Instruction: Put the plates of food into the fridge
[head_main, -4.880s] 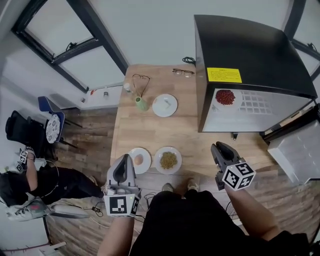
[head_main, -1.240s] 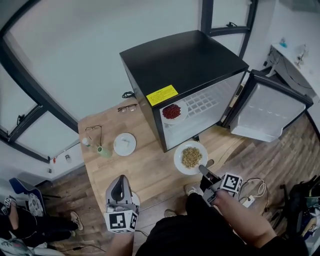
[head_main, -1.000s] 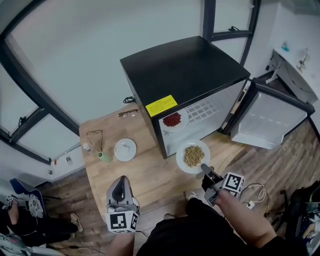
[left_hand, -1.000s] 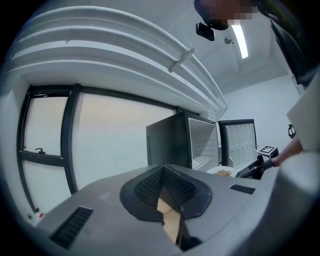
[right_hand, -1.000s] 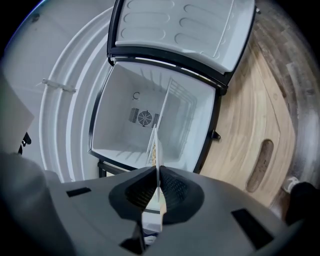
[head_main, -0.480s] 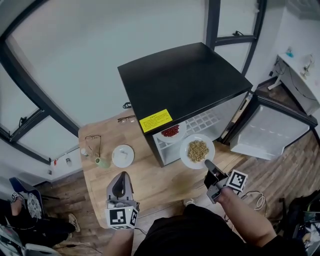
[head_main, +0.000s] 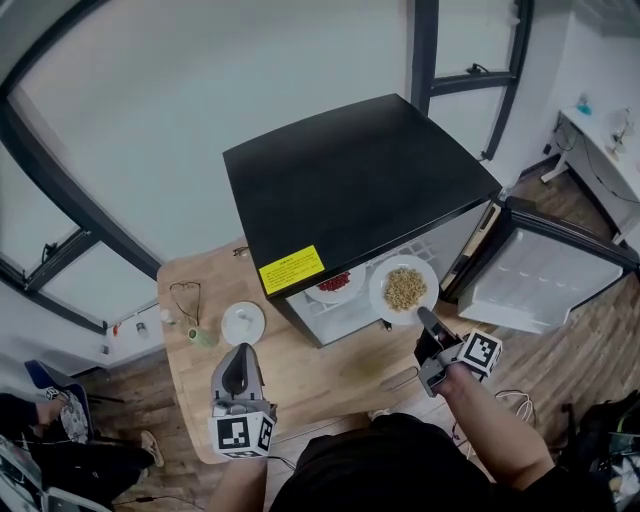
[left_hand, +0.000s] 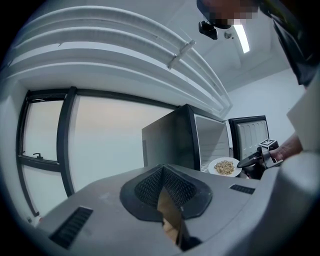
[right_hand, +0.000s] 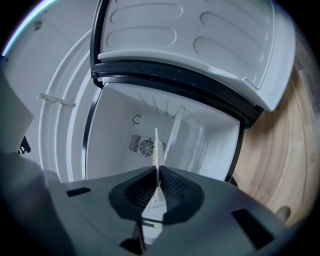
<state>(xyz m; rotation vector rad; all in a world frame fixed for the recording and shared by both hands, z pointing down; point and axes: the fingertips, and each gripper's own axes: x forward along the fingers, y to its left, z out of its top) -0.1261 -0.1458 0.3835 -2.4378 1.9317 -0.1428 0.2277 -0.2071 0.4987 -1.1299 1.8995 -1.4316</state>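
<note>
A black fridge (head_main: 355, 190) stands on the wooden table (head_main: 200, 400) with its door (head_main: 545, 280) swung open to the right. A white plate of red food (head_main: 335, 285) sits on a shelf inside. My right gripper (head_main: 425, 318) is shut on the rim of a white plate of grain (head_main: 404, 290), held level at the fridge opening. In the right gripper view this plate (right_hand: 156, 147) shows edge-on between the jaws, with the white fridge interior (right_hand: 150, 135) ahead. My left gripper (head_main: 238, 372) hangs over the table's near edge, shut and empty (left_hand: 162, 172).
A white plate with a pale piece on it (head_main: 243, 322), a small green bottle (head_main: 203, 337) and a pair of glasses (head_main: 185, 292) lie on the table left of the fridge. Wooden floor lies around it. Window frames run along the wall behind.
My right gripper has carried the grain plate up and away from me, to the fridge opening. My left gripper stays at the same low-left spot in the head view.
</note>
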